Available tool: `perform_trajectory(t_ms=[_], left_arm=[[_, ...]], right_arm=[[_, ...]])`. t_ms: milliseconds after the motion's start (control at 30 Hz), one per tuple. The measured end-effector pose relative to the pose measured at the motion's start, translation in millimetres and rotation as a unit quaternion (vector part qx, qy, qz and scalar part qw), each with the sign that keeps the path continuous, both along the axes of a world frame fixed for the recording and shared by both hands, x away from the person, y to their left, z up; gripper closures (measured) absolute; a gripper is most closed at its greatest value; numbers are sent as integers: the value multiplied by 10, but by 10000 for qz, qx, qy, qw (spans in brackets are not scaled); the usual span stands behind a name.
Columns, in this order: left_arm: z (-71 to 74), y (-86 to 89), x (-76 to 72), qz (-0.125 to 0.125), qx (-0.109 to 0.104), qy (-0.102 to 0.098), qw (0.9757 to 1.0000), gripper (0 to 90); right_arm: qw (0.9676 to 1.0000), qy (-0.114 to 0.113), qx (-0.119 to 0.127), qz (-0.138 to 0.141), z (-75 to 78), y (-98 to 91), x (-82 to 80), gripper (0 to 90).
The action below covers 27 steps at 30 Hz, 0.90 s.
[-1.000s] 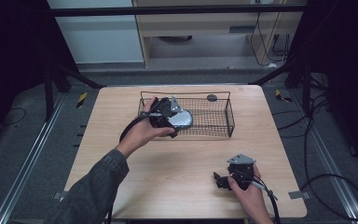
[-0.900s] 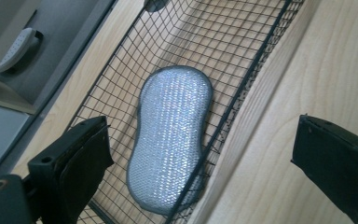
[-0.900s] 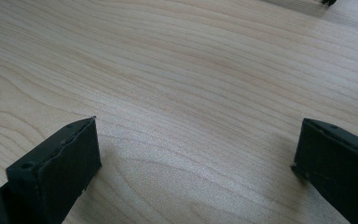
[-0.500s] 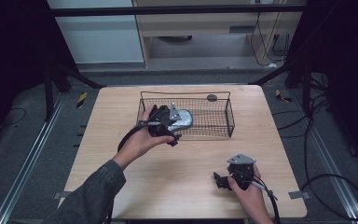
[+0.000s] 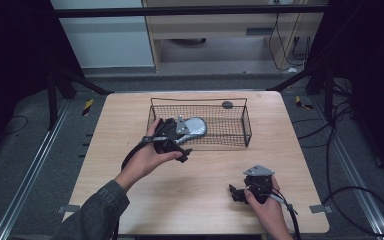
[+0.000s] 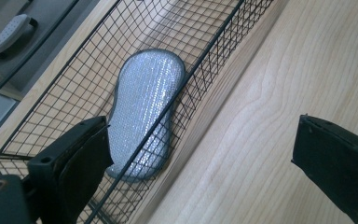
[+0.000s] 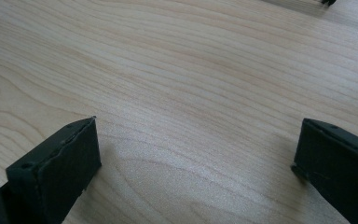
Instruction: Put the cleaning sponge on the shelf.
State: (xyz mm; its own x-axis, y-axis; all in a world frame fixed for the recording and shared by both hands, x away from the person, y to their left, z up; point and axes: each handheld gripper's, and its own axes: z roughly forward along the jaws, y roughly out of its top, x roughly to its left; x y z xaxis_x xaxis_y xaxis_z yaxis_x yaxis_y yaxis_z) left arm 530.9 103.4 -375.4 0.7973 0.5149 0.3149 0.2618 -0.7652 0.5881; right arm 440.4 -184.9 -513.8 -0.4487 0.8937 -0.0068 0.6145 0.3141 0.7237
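Note:
A silver mesh sponge (image 5: 194,126) (image 6: 144,109) lies flat in the left part of a black wire basket (image 5: 230,131) (image 6: 205,51), against its near wall. My left gripper (image 5: 180,140) (image 6: 200,163) hovers at the basket's near left corner, tilted. It is open, and its left jaw overlaps the sponge's end in the left gripper view. Near the table's front right, my right gripper (image 5: 236,192) (image 7: 196,168) rests low over bare wood. Its jaws stand wide apart with nothing between them.
The basket stands at the back middle of a light wooden table (image 5: 130,125). A small dark round object (image 5: 227,104) lies on the table just behind the basket. Dark floor, rails and cables surround the table.
My left gripper has drawn back from over the basket toward the near side. The sponge stays in the basket. The right gripper has not moved.

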Motion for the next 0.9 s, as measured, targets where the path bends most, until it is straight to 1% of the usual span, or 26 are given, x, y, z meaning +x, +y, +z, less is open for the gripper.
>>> perform_trajectory(t_ms=[133,333,400,433,567,667,800,900], left_arm=[[-16,88,-56,76,-69,-1,9999,35],[-62,247,-126,232,-98,4,9997,35],[-73,299,-141,256,-125,30,9996,34],[-76,323,-146,277,-96,35,9996,34],[-103,431,-162,398,-148,40,9991,34],[-153,511,-170,470,-129,43,9988,35],[-230,618,-174,562,-38,141,9983,42],[-279,684,-187,625,-31,187,9979,50]], right_arm=[[10000,-2,-1,-3,0,1,-1,5],[10000,-1,-10,2,0,-1,-2,4],[10000,-1,-8,2,0,-1,-1,4],[10000,0,-8,2,0,0,-2,4],[10000,1,-6,0,0,0,-2,4],[10000,1,-5,0,0,0,-2,4],[10000,0,-5,1,0,0,-2,4],[10000,-2,-9,3,0,-1,-1,4]])
